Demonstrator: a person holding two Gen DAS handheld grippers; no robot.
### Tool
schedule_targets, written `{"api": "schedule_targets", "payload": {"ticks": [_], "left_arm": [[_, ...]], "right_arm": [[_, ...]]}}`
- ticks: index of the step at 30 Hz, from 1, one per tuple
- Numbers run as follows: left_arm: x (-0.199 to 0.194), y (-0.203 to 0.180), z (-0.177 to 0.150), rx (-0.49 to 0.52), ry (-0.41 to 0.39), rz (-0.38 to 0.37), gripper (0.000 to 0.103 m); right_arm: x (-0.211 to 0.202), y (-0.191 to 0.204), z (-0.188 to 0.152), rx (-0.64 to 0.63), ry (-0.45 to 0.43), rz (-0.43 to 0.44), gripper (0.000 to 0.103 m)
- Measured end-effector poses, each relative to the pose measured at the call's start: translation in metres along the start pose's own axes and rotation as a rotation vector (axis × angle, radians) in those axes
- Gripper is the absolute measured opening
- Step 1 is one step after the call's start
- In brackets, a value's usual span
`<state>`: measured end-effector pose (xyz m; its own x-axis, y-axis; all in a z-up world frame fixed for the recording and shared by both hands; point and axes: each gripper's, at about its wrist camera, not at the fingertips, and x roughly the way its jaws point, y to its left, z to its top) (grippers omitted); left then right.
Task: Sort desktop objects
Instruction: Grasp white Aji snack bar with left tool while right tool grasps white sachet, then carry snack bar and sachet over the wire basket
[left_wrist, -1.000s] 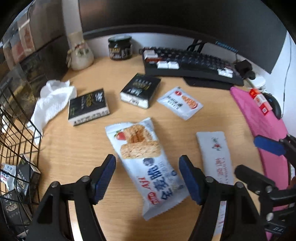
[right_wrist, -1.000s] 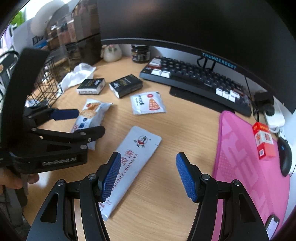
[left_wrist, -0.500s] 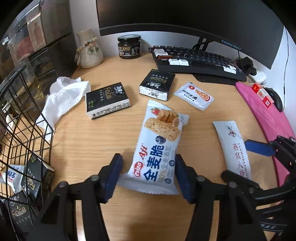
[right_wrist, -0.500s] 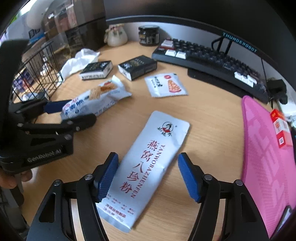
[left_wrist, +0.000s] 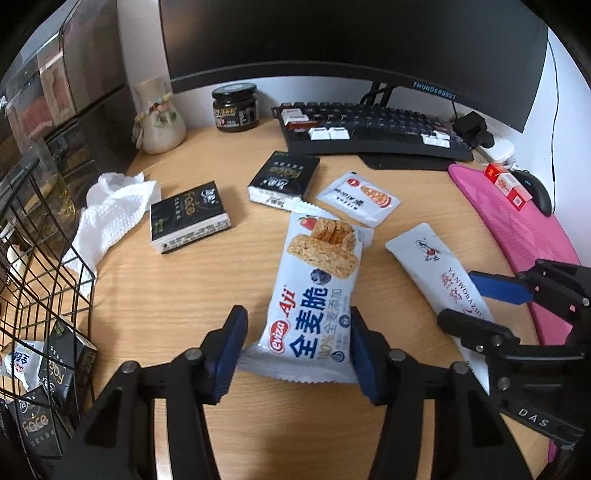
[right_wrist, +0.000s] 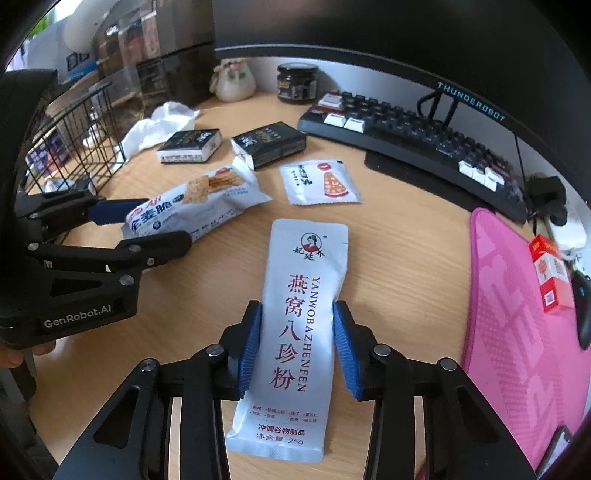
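left claw (left_wrist: 295, 349) gripping cracker packet (left_wrist: 317, 291), right claw (right_wrist: 297, 345) gripping sachet (right_wrist: 299, 328)

An office desk: monitor (left_wrist: 351, 37), keyboard (left_wrist: 373, 129), mouse pad (left_wrist: 517, 221) on wood.

A dark curved monitor (left_wrist: 351, 44) stands at the back of a light wooden tabletop (left_wrist: 166, 295). Below it lies a black keyboard (left_wrist: 369, 129). A pink mouse mat (left_wrist: 517, 221) carrying a black mouse (left_wrist: 537, 190) lies at the right edge.
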<state>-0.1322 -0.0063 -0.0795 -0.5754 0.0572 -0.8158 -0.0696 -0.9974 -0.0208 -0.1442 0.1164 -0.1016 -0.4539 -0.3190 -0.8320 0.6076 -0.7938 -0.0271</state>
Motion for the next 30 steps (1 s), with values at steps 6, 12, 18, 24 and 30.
{"api": "schedule_targets", "payload": {"ticks": [6,12,18,24,30], "left_arm": [[-0.013,-0.003,0.004,0.001,-0.03,0.009,0.059],[-0.045,-0.008,0.01,0.014,-0.094,0.008,0.059],[-0.079,-0.005,0.012,0.001,-0.155,0.027,0.059],[-0.112,0.011,0.008,-0.031,-0.206,0.062,0.059],[-0.139,0.034,-0.002,-0.078,-0.247,0.1,0.059]], "right_arm": [[-0.015,-0.001,0.003,-0.001,-0.033,0.001,0.039],[-0.041,0.005,0.008,-0.007,-0.092,-0.002,0.039],[-0.07,0.021,0.015,-0.036,-0.157,0.008,0.039],[-0.09,0.046,0.025,-0.078,-0.205,0.034,0.039],[-0.102,0.078,0.041,-0.128,-0.249,0.073,0.039]]}}
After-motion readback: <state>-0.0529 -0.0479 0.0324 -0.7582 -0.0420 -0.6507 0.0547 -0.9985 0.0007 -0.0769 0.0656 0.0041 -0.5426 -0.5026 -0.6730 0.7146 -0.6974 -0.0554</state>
